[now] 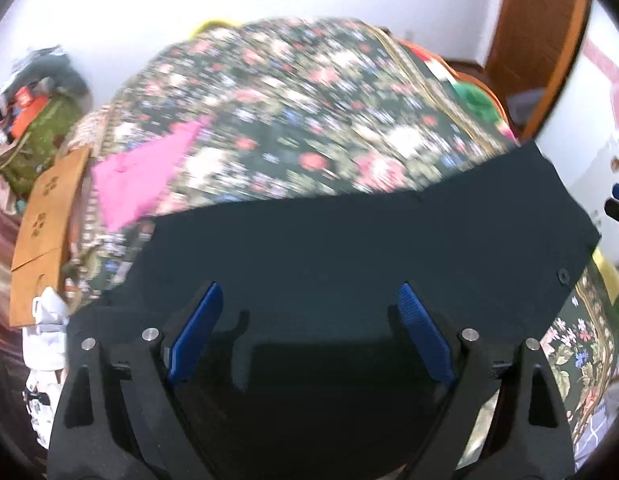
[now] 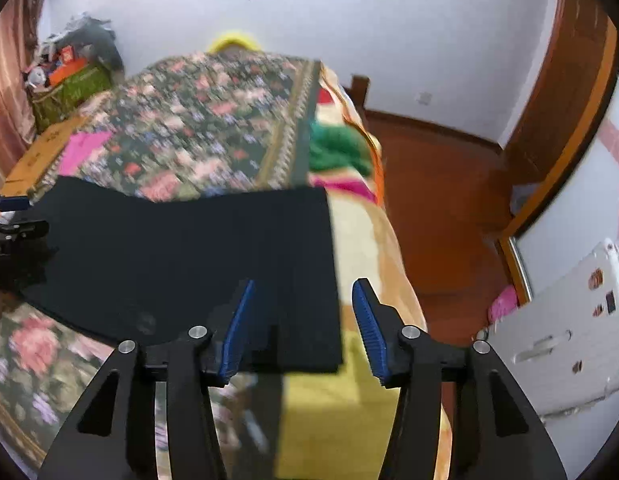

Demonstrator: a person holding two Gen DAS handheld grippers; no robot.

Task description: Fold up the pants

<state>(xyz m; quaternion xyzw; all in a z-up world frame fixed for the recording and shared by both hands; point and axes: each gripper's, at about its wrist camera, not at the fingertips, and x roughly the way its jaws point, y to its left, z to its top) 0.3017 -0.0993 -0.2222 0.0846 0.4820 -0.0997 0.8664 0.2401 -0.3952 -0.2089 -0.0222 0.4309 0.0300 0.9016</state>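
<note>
The dark pants [image 2: 181, 256] lay flat on the floral bed [image 2: 197, 132], already a compact rectangle; folding looked nearly done. Both the left hand-held gripper [image 1: 309, 320] and right hand-held gripper [image 2: 303, 320] were spread, pinching nothing.

My bed [image 2: 37, 364] is spread with a dark floral cover, and the dark pants [image 2: 189, 256] lie flat across its near part. A pink cloth [image 1: 137, 176] lies on the cover toward the far left edge. A colourful orange-and-green blanket [image 2: 349, 152] hangs down the bed's right side.
</note>
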